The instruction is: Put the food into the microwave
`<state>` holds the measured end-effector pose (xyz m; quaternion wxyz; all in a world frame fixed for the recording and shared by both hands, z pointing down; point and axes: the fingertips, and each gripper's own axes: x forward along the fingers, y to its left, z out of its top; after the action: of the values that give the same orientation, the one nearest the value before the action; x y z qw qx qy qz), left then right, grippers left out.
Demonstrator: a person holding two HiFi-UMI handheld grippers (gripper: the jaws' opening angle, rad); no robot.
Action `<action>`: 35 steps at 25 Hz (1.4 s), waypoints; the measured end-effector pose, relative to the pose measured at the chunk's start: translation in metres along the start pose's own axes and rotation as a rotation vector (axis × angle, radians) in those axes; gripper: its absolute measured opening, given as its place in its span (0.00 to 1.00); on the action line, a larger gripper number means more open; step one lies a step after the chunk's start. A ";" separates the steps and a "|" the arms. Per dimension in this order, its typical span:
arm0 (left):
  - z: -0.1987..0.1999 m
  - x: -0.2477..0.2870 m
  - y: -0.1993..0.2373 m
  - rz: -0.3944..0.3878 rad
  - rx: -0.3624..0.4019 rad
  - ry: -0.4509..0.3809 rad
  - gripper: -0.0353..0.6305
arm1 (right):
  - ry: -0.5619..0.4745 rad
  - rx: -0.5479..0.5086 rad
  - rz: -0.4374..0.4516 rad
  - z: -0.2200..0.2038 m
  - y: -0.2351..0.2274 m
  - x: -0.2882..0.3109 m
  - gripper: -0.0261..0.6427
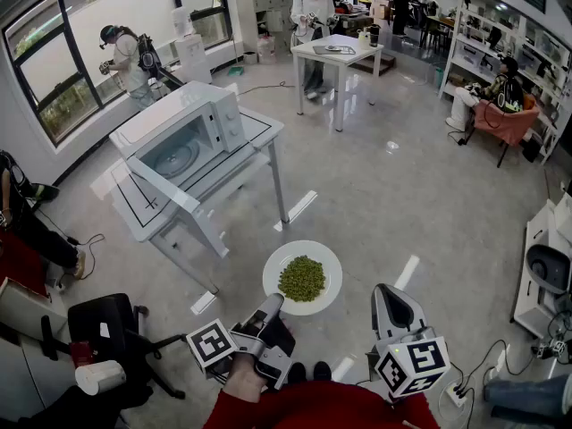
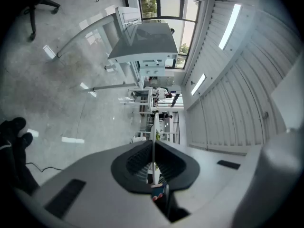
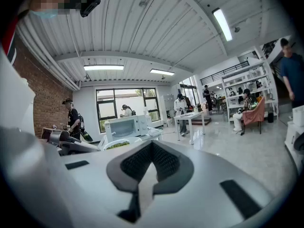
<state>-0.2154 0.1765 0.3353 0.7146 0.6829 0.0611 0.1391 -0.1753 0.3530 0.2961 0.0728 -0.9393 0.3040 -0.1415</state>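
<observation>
A white plate (image 1: 326, 262) heaped with green peas (image 1: 302, 278) hangs level above the floor. My left gripper (image 1: 272, 306) is shut on its near-left rim. In the left gripper view the plate (image 2: 153, 127) shows edge-on between the black pads. The white microwave (image 1: 183, 137) stands on a white table (image 1: 259, 137) up and to the left, its door swung open toward me and the turntable visible inside. My right gripper (image 1: 391, 304) is held to the right of the plate, apart from it, shut and empty. In the right gripper view its jaws (image 3: 151, 151) are together, with the plate (image 3: 118, 145) and microwave (image 3: 124, 126) ahead to the left.
A black office chair (image 1: 112, 329) and a white paper cup (image 1: 98, 376) stand at lower left. Another white table (image 1: 338, 52) with people round it is farther back. Shelves (image 1: 509, 34) and a white machine (image 1: 547, 266) line the right; a power strip (image 1: 456, 393) lies by my feet.
</observation>
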 end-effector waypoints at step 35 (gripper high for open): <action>0.026 0.037 0.005 0.070 0.094 0.077 0.09 | 0.091 0.039 -0.089 -0.013 -0.003 0.026 0.06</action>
<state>-0.1739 0.1621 0.3458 0.6736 0.7115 0.0710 0.1870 -0.1577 0.3391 0.3152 0.0710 -0.9429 0.2619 -0.1933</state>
